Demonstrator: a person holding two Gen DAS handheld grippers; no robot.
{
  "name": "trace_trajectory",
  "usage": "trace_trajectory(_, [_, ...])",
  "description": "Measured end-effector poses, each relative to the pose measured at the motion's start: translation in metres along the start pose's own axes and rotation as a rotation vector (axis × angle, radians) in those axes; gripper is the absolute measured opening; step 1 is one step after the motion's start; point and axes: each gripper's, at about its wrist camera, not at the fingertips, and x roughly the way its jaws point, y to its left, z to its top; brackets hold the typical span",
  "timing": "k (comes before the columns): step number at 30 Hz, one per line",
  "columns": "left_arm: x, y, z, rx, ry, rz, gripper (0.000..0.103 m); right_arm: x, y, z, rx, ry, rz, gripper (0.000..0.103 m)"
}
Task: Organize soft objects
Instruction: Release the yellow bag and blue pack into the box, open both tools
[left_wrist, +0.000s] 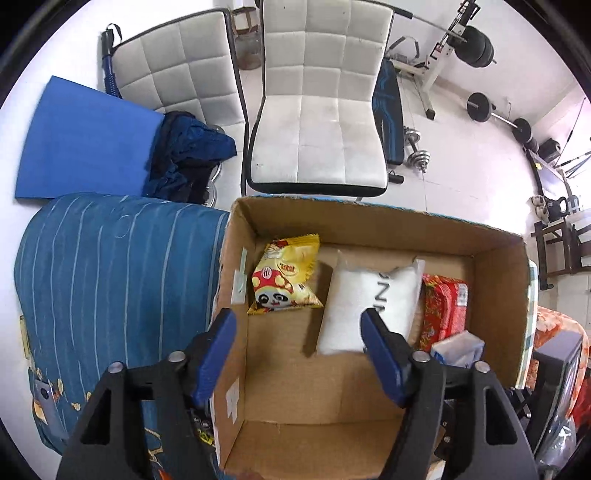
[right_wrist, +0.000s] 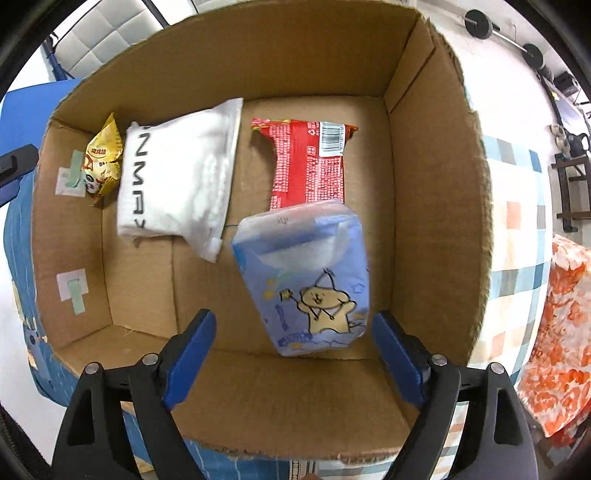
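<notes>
An open cardboard box (left_wrist: 498, 295) (right_wrist: 439, 221) holds a yellow snack bag (left_wrist: 286, 275) (right_wrist: 103, 162), a white soft pack (left_wrist: 365, 306) (right_wrist: 177, 173), a red packet (left_wrist: 443, 310) (right_wrist: 310, 162) and a blue tissue pack (left_wrist: 458, 347) (right_wrist: 310, 277). My left gripper (left_wrist: 295, 325) is open and empty, straddling the box's left wall, its right finger over the white pack. My right gripper (right_wrist: 293, 332) is open above the box; the blue tissue pack lies between and just beyond its fingertips, which do not touch it.
The box sits on a blue striped cushion (left_wrist: 110, 280). Behind it stand two white padded chairs (left_wrist: 317, 122), a blue mat (left_wrist: 81, 140) and weights (left_wrist: 480, 107). A checked cloth (right_wrist: 517, 258) and an orange patterned fabric (right_wrist: 561, 332) lie to the right.
</notes>
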Motion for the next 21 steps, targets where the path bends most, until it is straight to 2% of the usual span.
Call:
trace_trajectory(1, [-0.005, 0.0, -0.005, 0.001, -0.01, -0.002, 0.082, -0.003, 0.002, -0.003, -0.006, -0.009, -0.004, 0.091])
trace_trajectory(2, [-0.009, 0.0, -0.009, 0.0, -0.017, -0.003, 0.093, -0.005, 0.002, -0.007, -0.009, -0.018, -0.008, 0.094])
trace_trajectory(3, [-0.014, 0.0, -0.015, -0.001, -0.026, -0.004, 0.1, -0.008, 0.004, -0.01, -0.012, -0.031, -0.015, 0.1])
trace_trajectory(6, [-0.024, -0.001, -0.036, -0.004, -0.038, 0.018, 0.1, -0.013, 0.01, -0.023, -0.02, -0.065, -0.024, 0.103])
trace_trajectory(13, [-0.04, -0.013, -0.089, -0.015, -0.062, -0.026, 0.1, -0.046, 0.008, -0.051, -0.029, -0.162, -0.017, 0.103])
trace_trajectory(21, [-0.066, -0.027, -0.122, 0.013, -0.157, -0.007, 0.1, -0.091, 0.0, -0.085, -0.036, -0.264, -0.048, 0.103])
